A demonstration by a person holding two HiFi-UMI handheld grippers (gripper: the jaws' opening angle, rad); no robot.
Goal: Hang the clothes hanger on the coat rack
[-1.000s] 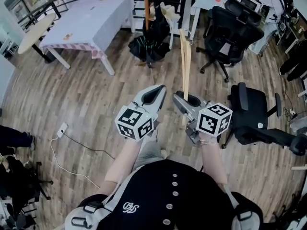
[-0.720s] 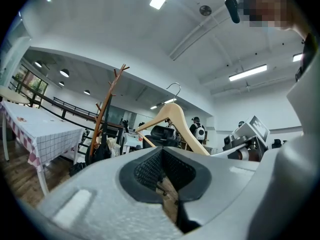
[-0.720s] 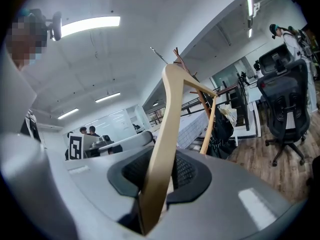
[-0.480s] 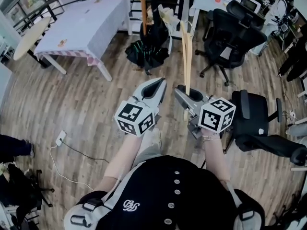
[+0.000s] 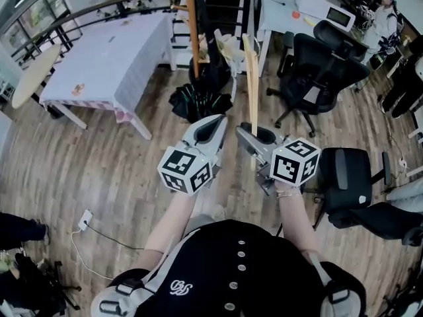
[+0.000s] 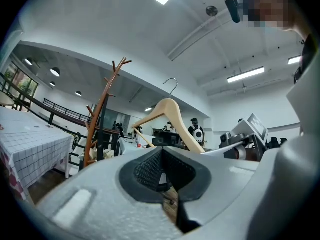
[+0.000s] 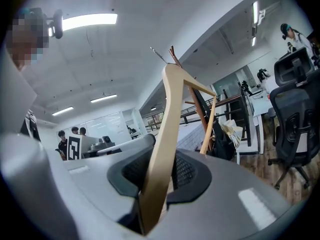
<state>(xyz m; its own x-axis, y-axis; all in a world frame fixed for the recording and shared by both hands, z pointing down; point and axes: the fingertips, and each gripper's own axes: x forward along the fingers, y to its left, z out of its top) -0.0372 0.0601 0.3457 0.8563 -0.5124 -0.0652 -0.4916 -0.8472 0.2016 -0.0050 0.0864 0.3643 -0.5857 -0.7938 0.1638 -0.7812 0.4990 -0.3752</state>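
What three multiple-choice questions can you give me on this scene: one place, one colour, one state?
1. The coat rack stands: A right of the cloth-covered table; B behind the person; C on a chair.
2. The hanger is: A black; B pale wood; C red.
3. The hanger is: A on the rack; B on the floor; C clamped in the right gripper.
A: the head view shows its pole beside the table. B: its bars are tan. C: the jaws pinch its bar.
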